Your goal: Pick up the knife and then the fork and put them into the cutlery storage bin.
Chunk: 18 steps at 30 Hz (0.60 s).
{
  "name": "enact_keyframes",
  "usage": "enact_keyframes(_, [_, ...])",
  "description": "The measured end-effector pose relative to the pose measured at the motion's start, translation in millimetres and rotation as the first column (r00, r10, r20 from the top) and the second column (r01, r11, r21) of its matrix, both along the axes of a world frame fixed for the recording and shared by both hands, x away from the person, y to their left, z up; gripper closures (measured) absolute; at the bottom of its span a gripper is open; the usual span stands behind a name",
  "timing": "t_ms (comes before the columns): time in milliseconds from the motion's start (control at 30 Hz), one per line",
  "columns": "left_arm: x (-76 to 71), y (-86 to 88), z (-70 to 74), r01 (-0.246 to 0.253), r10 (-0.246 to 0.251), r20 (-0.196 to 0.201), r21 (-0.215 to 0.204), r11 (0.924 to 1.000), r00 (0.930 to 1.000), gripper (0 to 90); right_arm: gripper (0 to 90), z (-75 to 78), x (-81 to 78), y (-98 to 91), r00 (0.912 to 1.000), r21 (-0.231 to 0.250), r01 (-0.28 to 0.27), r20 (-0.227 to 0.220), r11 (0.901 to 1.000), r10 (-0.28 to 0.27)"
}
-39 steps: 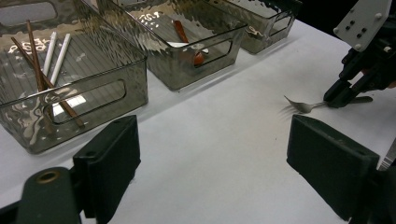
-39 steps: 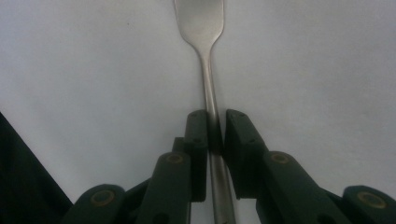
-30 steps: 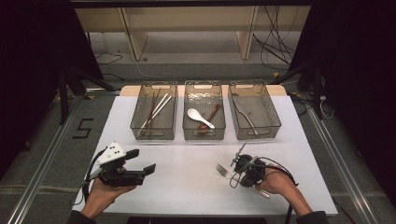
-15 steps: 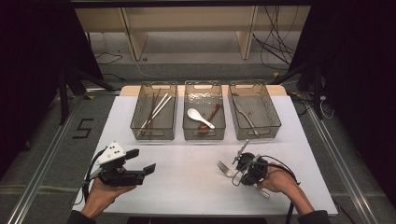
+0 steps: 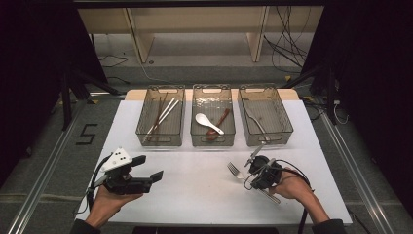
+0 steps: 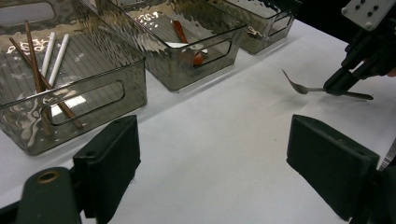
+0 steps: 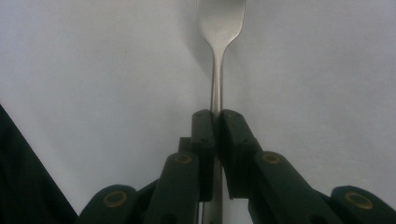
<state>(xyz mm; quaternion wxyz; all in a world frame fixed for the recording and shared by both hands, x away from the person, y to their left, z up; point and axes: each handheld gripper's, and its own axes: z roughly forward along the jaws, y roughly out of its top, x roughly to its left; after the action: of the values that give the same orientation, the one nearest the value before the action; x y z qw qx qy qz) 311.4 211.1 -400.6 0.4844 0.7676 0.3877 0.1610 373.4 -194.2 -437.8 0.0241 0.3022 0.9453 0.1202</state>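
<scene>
1. The right gripper [image 7: 215,122] had its jaws clamped on the handle of a metal fork [image 7: 219,28], gripping partway along the stem; in the high view the fork [image 5: 235,170] sat near the front right corner of the white table [image 5: 195,195], tines pointing toward the left edge, its handle end trailing out behind the gripper [image 5: 258,168].

2. The left gripper [image 6: 210,163] stood wide, nothing between its jaws, hovering near the front left corner of the table, where the high view showed it [image 5: 146,178] well apart from the fork.

3. Three clear bins lined the far edge: the left bin [image 5: 161,117] with chopsticks [image 5: 163,113], the middle bin [image 5: 213,117] with a white spoon [image 5: 208,123], and the right bin [image 5: 265,116] with a metal utensil [image 5: 256,122] already inside. Judged from that sorting, the fork probably belonged in the right bin.

4. Risks, as a judgement:
   - The grip was narrow on a thin, smooth stem, so the fork could pivot or slide out during a lift, especially with the heavier tined head hanging forward.
   - The long handle or the tines could catch the near rim of the right bin if the approach was too low, knocking the bin or prising the fork loose.
   - A release from too high might bounce the fork off the utensil inside.
</scene>
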Motion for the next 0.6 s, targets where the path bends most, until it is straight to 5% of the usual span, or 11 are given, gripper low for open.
enact_keyframes(600, [0.7,-0.1,-0.4,-0.006,0.006,-0.005,-0.009,0.9999,1.0000,16.6,84.8,17.1,5.6,-12.4,0.9967,0.077,0.056,0.054,0.9954,-0.060])
